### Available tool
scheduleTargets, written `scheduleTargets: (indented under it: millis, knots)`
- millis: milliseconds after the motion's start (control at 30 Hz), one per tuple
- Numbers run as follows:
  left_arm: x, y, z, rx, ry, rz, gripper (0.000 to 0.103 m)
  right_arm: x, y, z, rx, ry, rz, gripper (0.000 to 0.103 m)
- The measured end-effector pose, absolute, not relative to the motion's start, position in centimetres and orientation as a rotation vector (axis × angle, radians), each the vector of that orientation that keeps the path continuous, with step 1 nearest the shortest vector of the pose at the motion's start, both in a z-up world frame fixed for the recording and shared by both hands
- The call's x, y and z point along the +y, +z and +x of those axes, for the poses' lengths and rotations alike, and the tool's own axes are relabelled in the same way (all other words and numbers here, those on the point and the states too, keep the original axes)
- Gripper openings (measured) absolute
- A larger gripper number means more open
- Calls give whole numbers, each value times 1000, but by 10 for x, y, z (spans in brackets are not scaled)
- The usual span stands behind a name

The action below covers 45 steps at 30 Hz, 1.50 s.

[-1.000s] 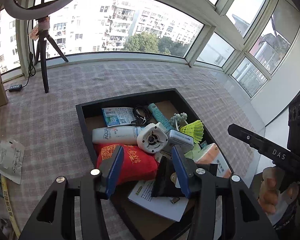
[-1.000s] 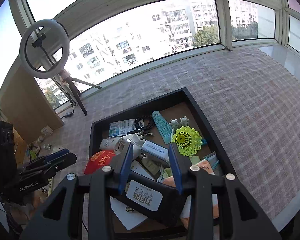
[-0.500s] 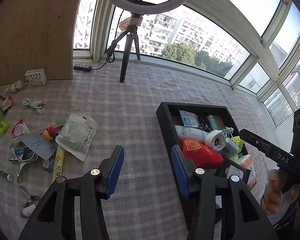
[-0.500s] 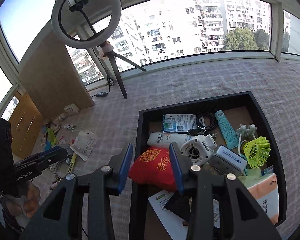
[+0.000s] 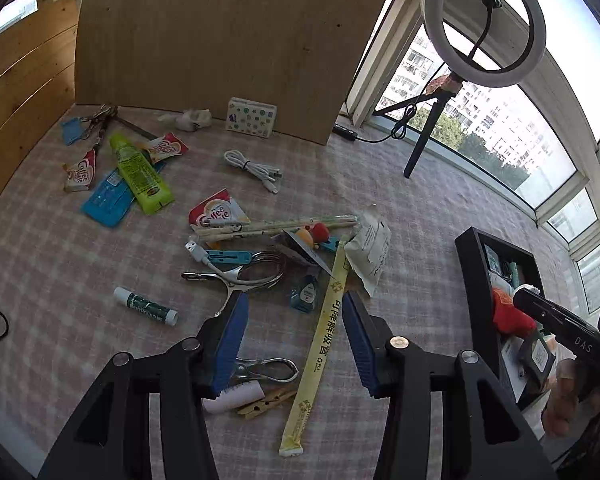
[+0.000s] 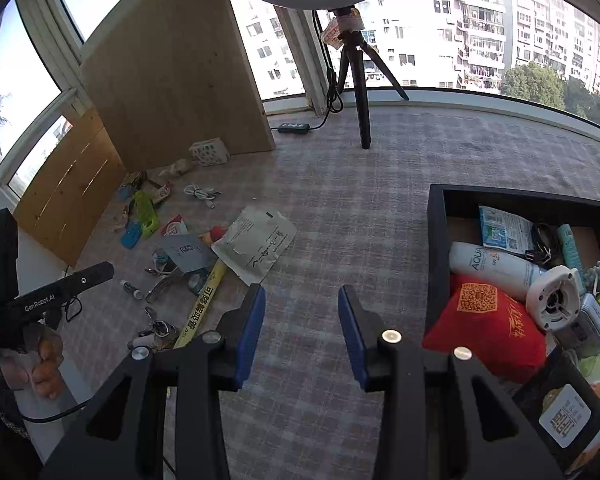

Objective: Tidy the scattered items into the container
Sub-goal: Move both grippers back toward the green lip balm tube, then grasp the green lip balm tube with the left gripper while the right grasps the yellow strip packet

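Scattered items are lying in a loose heap on the checked cloth to the left of the black container [image 6: 436, 248], well apart from it. The container is already sitting fairly full: a red pouch [image 6: 484, 332], a white tube [image 6: 488, 266], a small white fan [image 6: 552, 300], a printed packet [image 6: 504, 230] and a yellow shuttlecock at its far side are crowding together inside. So I judge the job as partly done, with a good deal left.

Left of the container, things waiting on the cloth include a long yellow chopstick sleeve [image 5: 324, 344], a crumpled white pouch [image 5: 370, 248], a green tube [image 5: 140, 172], a blue packet [image 5: 106, 200], creamer sachets [image 5: 216, 212], a white cable [image 5: 252, 168], a lip balm stick [image 5: 146, 306], metal clips, a wooden peg and a small patterned box [image 5: 252, 117] farthest from the container.

The left gripper [image 5: 294, 338] is hovering over this heap with its blue pads standing moderately apart and gripping nothing, though the chopstick sleeve is running between them below. The right gripper [image 6: 302, 334] is hanging over bare cloth just left of the container, likewise half open and empty.

The pink-and-white checked cloth [image 6: 360, 208] is covering a wide surface in a sunlit bay of windows. Beyond the container, a ring light [image 5: 484, 24] is standing on its tripod, and a wooden board [image 5: 228, 40] is leaning behind the heap.
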State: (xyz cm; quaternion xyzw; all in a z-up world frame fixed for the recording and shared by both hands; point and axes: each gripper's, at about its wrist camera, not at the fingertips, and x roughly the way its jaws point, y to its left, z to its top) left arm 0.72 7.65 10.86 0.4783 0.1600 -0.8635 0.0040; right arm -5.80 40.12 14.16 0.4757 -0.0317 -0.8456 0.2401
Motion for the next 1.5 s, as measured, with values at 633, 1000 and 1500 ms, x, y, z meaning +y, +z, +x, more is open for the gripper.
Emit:
scheduleTargets:
  millis: [633,1000,1500]
  knots:
    - [-30,17,-5,722,-2356,1762,45,248,71,-45,6,-2241,1555,37]
    - [-18,1,-30,591,-2318,1789,44,221,39,-58,44,-2262,1677,36]
    - [-2,2,-35,446,-2374,1743,14,211,20,-56,189,-2246,1696,13]
